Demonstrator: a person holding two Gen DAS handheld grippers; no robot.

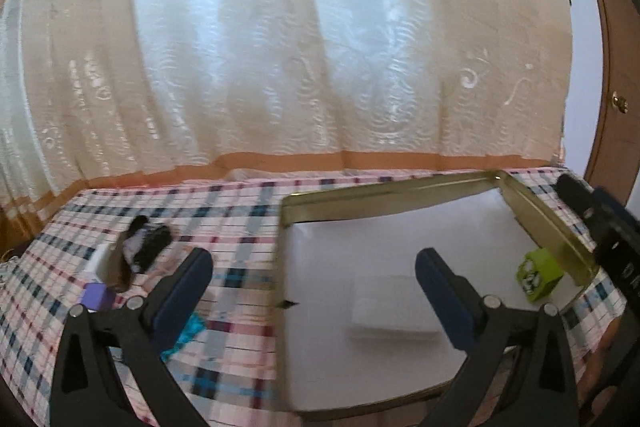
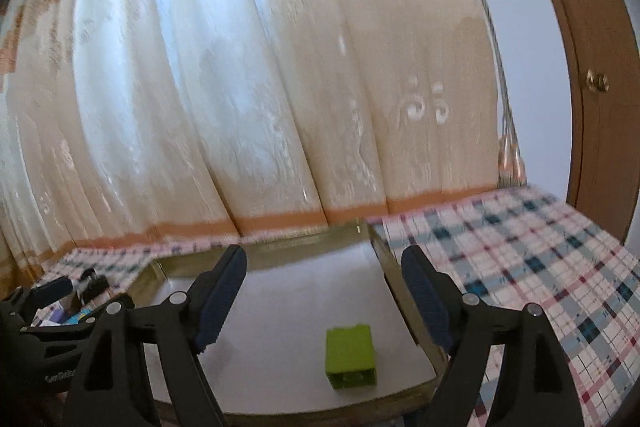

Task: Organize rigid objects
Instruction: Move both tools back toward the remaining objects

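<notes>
Blue pads are lining the fingers of both tools we are holding: the left hand-held gripper point(image 1: 314, 281) is standing spread wide with nothing between its pads, hovering over the seam where the checked cloth point(image 1: 240, 223) meets the tray, and the right hand-held gripper point(image 2: 324, 297) is also standing spread, empty, above the tray's white floor. Just below and ahead of the right one, the green block point(image 2: 351, 358) is sitting inside the brass-rimmed tray point(image 1: 384, 191), close to its right wall and apart from both pads; in the left wrist view the same block is showing near the tray's right corner, with a flat white slab point(image 1: 394, 311) lying nearer the middle. Further out to the left, loose pieces are waiting on the tabletop: a purple cube point(image 1: 98, 297), a white box point(image 1: 102, 259) and a black-and-white thing point(image 1: 148, 245) we cannot identify through the blur. We are judging the next step to be a reach with the left tool toward that cluster. To do it well, we should be keeping the fingers wide, straddling one piece squarely on flat faces, and carrying it clear of the tray's raised rim before lowering it beside the block.
</notes>
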